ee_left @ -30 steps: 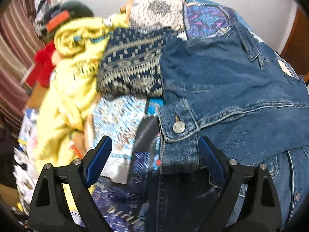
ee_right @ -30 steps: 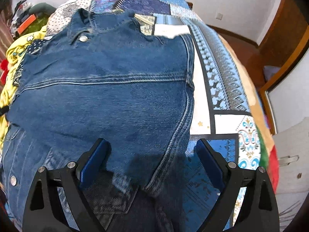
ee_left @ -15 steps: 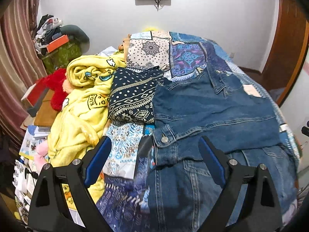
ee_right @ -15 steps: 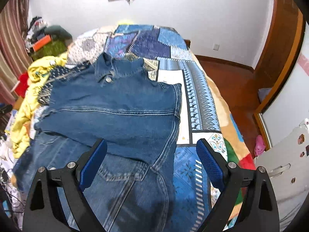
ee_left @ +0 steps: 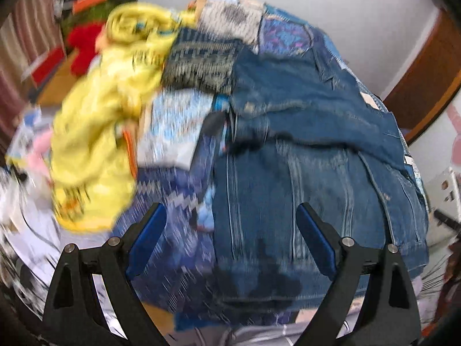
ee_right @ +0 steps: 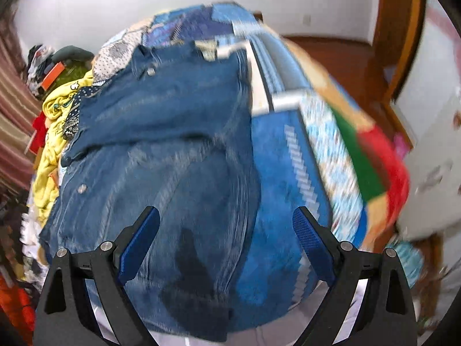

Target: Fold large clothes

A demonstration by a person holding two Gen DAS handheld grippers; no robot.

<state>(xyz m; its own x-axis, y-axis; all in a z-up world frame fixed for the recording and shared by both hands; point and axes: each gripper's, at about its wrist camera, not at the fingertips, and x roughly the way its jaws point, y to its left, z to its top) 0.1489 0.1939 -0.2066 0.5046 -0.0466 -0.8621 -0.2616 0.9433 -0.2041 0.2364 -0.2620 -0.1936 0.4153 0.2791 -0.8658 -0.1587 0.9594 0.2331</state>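
Yellow blanket (ee_left: pixel 98 132) heaped at left of left-wrist frame, off the work. Denim jacket (ee_left: pixel 311 178) centre frame on the bed (ee_right: pixel 291 190), top part folded down. Heavy, stiff-ish cloth, likely holds a crease; best pinched at hem corners or seams. Left hand-held gripper (ee_left: pixel 230 242) released, empty. Right hand-held gripper (ee_right: pixel 226 239) likewise spread, over jacket's right edge.

Yellow blanket (ee_left: pixel 95 132) heaped left of jacket (ee_left: pixel 311 178)

No writing, label or number is legible anywhere; both views are motion-blurred.
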